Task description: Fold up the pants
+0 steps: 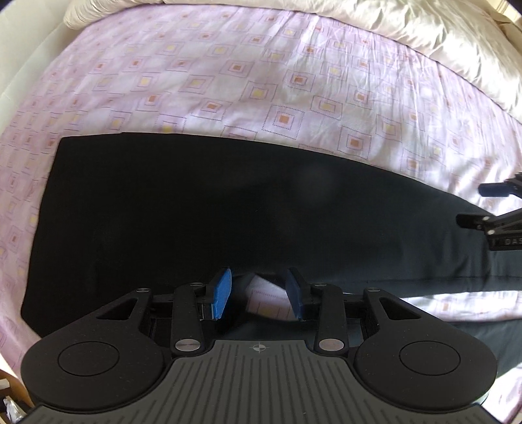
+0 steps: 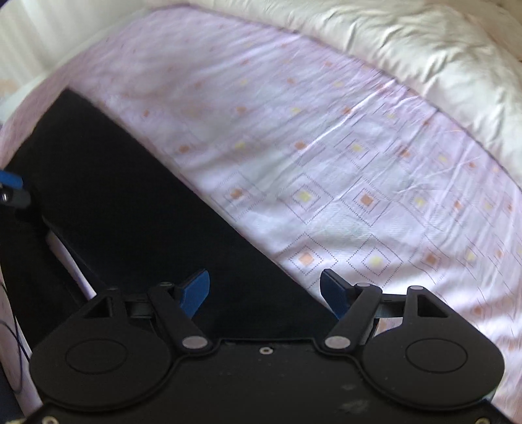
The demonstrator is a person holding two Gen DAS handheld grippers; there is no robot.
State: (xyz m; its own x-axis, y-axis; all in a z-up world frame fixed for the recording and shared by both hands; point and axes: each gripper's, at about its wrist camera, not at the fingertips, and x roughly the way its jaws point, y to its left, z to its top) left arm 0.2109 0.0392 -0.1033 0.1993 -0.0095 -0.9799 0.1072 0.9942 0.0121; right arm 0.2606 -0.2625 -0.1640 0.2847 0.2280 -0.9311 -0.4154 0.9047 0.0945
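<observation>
Black pants (image 1: 195,208) lie flat on the bed, one leg stretched across the left wrist view; they also show in the right wrist view (image 2: 137,234). My left gripper (image 1: 259,293) is open, its blue pads (image 1: 223,292) just above the near edge of the pants, with a patch of sheet showing between them. My right gripper (image 2: 265,295) is open wide over the pants' edge, empty. The right gripper also shows at the right edge of the left wrist view (image 1: 489,205). The left gripper's blue fingertip (image 2: 9,181) shows at the left edge of the right wrist view.
The bed is covered by a pink sheet (image 1: 261,81) with a pattern of squares. A cream duvet (image 1: 424,36) is bunched along the far side; it also shows in the right wrist view (image 2: 424,49). A pillow (image 1: 98,13) lies at the far left.
</observation>
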